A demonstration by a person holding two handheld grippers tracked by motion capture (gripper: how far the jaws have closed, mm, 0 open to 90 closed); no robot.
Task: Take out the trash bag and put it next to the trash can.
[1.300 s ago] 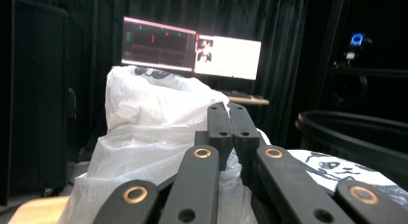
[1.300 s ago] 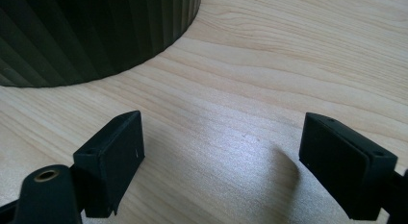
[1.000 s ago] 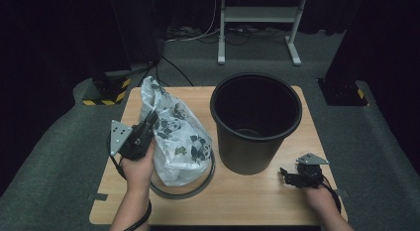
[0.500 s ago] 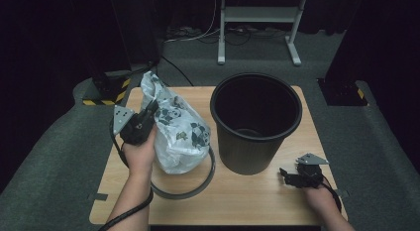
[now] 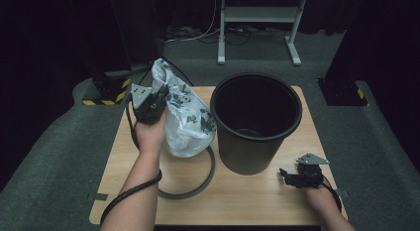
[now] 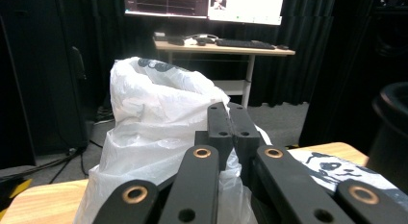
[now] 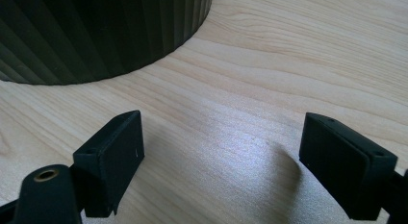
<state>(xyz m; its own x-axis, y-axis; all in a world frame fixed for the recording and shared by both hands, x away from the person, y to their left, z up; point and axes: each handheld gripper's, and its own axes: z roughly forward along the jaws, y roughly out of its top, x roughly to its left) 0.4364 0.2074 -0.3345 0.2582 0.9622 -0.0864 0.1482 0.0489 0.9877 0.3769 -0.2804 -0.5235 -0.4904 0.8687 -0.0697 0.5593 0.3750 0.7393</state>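
Observation:
A white plastic bag [image 5: 190, 124] with dark prints stands on the left half of the wooden table [image 5: 247, 203], partly inside a grey ring [image 5: 200, 184] that lies flat. My left gripper [image 5: 162, 93] is shut on the bag's upper left edge; in the left gripper view the jaws [image 6: 232, 116] meet with the bag's [image 6: 154, 113] plastic bunched around them. A black ribbed bin [image 5: 257, 138] stands upright to the bag's right. My right gripper [image 5: 284, 175] rests low on the table by the bin's front right, open; between its jaws [image 7: 221, 156] lies bare wood, with the bin's wall [image 7: 96, 31] just beyond.
A white metal stand [image 5: 257, 23] and cables are on the floor behind the table. A yellow-and-black striped base [image 5: 106, 94] sits off the table's far left corner. Grey carpet surrounds the table. A desk with a keyboard [image 6: 240, 43] stands far behind the bag.
My left hand has moved away from the person and a little up along the bag's left side, and the bag's top has gone with it. The right hand and the bin have stayed put.

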